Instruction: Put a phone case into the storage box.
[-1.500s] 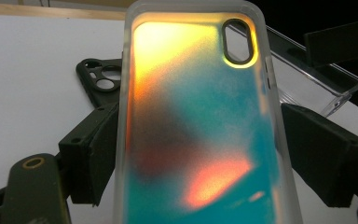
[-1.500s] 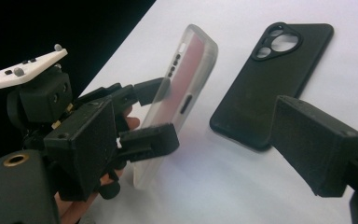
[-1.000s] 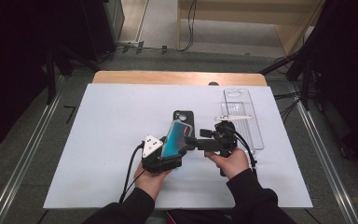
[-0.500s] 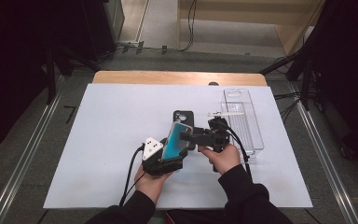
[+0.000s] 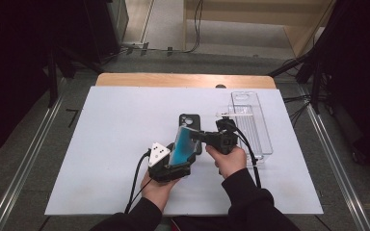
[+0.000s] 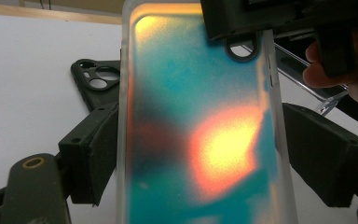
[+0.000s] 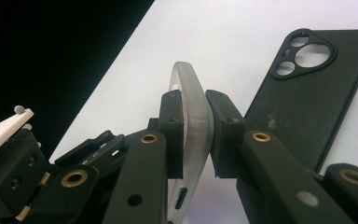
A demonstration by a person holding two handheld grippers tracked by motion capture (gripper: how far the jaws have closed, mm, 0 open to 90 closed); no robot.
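1. Our left gripper (image 5: 179, 156) pinches the iridescent phone case (image 6: 200, 135) by its long sides, raised above the table (image 5: 106, 144).
2. Our right gripper (image 7: 196, 135), jaws just closing, clamps its top edge; it looks light, flexible and slick.
3. A black case (image 7: 307, 93) lies beyond.

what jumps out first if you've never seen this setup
The teal and orange phone case held upright mid-table, clamped across its sides by the left gripper while the right gripper pinches its top edge. Just behind it a black phone case lies flat on the white table.
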